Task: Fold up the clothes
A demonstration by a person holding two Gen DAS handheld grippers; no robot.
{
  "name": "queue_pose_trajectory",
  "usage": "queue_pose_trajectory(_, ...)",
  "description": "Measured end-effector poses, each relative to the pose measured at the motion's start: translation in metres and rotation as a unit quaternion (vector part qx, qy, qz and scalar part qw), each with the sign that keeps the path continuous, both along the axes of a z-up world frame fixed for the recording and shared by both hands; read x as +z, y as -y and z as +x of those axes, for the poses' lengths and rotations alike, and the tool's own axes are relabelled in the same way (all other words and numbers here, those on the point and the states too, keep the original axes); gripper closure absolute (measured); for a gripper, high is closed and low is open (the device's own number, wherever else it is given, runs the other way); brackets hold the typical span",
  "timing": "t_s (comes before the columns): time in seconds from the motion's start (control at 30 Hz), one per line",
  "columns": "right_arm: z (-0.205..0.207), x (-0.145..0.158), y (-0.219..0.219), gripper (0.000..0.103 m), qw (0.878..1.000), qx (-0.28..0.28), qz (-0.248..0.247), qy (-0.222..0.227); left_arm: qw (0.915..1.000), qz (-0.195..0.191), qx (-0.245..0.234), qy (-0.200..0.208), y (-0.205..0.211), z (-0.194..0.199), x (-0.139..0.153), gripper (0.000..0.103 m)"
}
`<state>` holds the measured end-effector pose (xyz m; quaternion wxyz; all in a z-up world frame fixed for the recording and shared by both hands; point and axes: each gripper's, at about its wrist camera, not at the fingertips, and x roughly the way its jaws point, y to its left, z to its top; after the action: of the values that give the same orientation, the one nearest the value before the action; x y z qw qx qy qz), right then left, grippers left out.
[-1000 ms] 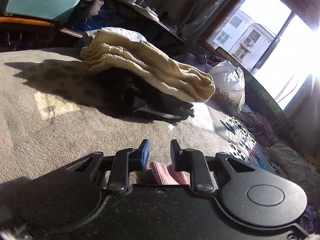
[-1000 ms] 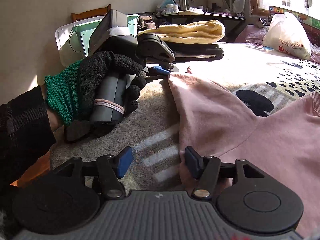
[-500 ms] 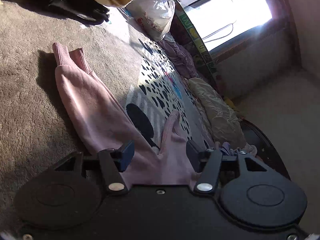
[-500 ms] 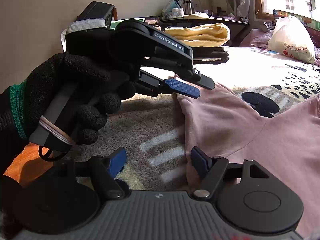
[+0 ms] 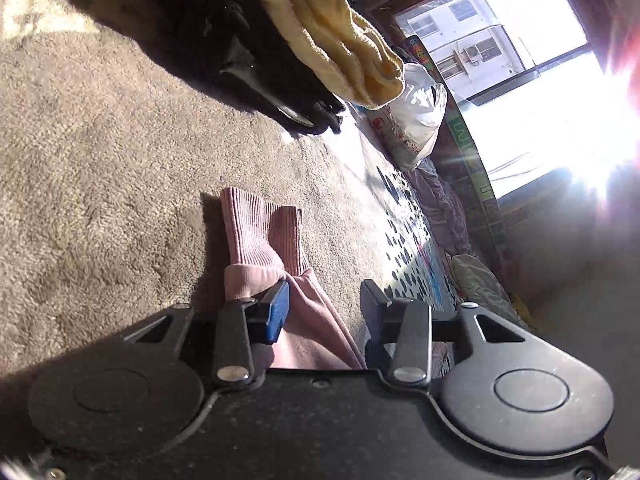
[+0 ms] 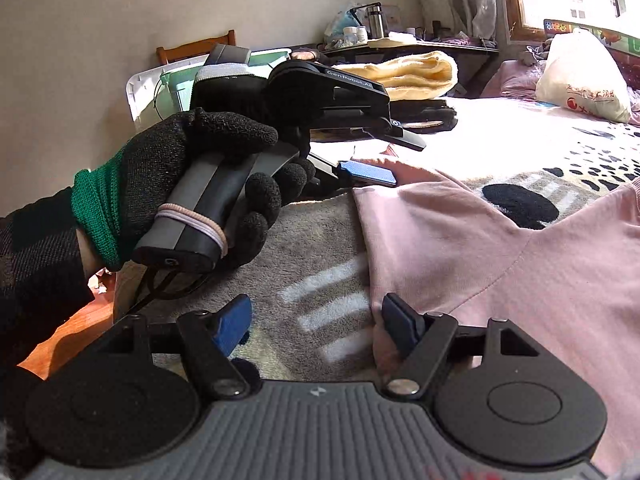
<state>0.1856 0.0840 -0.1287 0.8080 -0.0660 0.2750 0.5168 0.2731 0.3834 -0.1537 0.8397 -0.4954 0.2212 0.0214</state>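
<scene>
A pink sweatshirt [image 6: 500, 264] lies spread on the brown blanket [image 5: 100, 184]. Its sleeve ends in a ribbed cuff [image 5: 260, 232], folded over on itself. My left gripper [image 5: 324, 310] sits low over the sleeve just behind the cuff. Its jaws are closing with the sleeve between them: the left pad [image 5: 276, 312] is against the cloth and the right pad stands clear. In the right wrist view a gloved hand [image 6: 192, 184] holds that left gripper [image 6: 396, 160] at the sleeve end. My right gripper [image 6: 316, 320] is open, its right finger at the sweatshirt's near edge.
A folded yellow towel [image 5: 332, 36] rests on a black garment [image 5: 240, 60] beyond the cuff. A white plastic bag [image 6: 580, 76] sits by the bright window. A green-and-white bin [image 6: 176, 84], a chair and a cluttered dark table [image 6: 408, 44] stand along the far wall.
The left gripper dropped and swung onto the sleeve cuff, and its jaws are narrower than half a second ago. The right gripper widened a little early on and stayed in place.
</scene>
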Motion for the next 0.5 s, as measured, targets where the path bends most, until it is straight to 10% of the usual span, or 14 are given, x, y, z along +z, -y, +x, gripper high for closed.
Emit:
queue_pose_trajectory(0.1, 0.0, -0.001, 0.002, 0.03, 1.0, 0.0, 0.004, -0.001, 0.9981, 0.002, 0.057, 0.021, -0.005, -0.004, 0.003, 0.062)
queue_pose_trajectory(0.3, 0.01, 0.0, -0.004, 0.03, 1.0, -0.001, 0.007, -0.002, 0.9901, -0.099, -0.081, 0.057, 0.006, 0.014, -0.008, 0.04)
queue_pose_trajectory(0.37, 0.013, -0.001, -0.006, 0.03, 1.0, -0.001, 0.007, -0.002, 0.9975, -0.06, -0.035, 0.013, 0.005, 0.013, -0.006, 0.067)
queue_pose_trajectory(0.5, 0.015, -0.001, -0.009, 0.03, 1.0, -0.001, 0.006, -0.003, 0.9969, -0.039, 0.044, 0.053, -0.001, -0.009, 0.01, 0.047)
